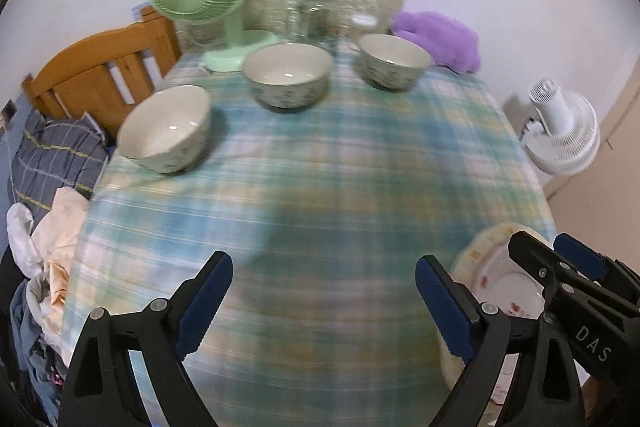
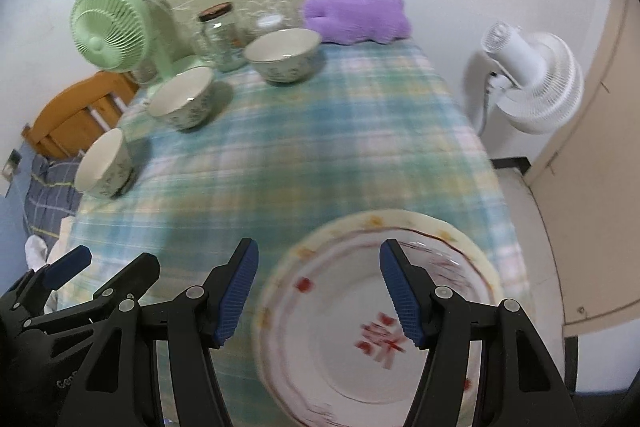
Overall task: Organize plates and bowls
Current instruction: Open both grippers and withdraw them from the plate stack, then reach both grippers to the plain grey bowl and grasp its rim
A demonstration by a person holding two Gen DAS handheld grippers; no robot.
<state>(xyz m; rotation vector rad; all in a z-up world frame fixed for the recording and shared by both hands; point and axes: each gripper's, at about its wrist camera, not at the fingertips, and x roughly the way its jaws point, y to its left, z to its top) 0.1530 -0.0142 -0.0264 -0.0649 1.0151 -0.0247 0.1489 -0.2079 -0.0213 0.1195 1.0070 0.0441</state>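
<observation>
At the left of the right-wrist view, the left gripper (image 2: 92, 267) hangs with jaws apart, empty. The right gripper (image 2: 318, 291) gapes empty above the stacked white red-patterned plates (image 2: 360, 347) at lower right, near the plaid tablecloth's (image 2: 320, 147) edge; I fear a nudge could slide them off. Three cream ceramic bowls (image 2: 282, 55) stand at upper left, crowded by a glass jar (image 2: 220, 35) and green fan (image 2: 108, 27).

My grippers' fingers (image 1: 208, 299) look like matt black plastic, with ribbed blue pads. The tablecloth (image 1: 320, 167) is soft woven checked cloth. The three bowls (image 1: 288, 75) and stacked plates (image 2: 360, 327) are glossy glazed ceramic. The jar (image 1: 318, 15) is clear glass, the headboard (image 1: 100, 71) varnished wood, the purple cushion (image 2: 356, 15) fuzzy plush.
</observation>
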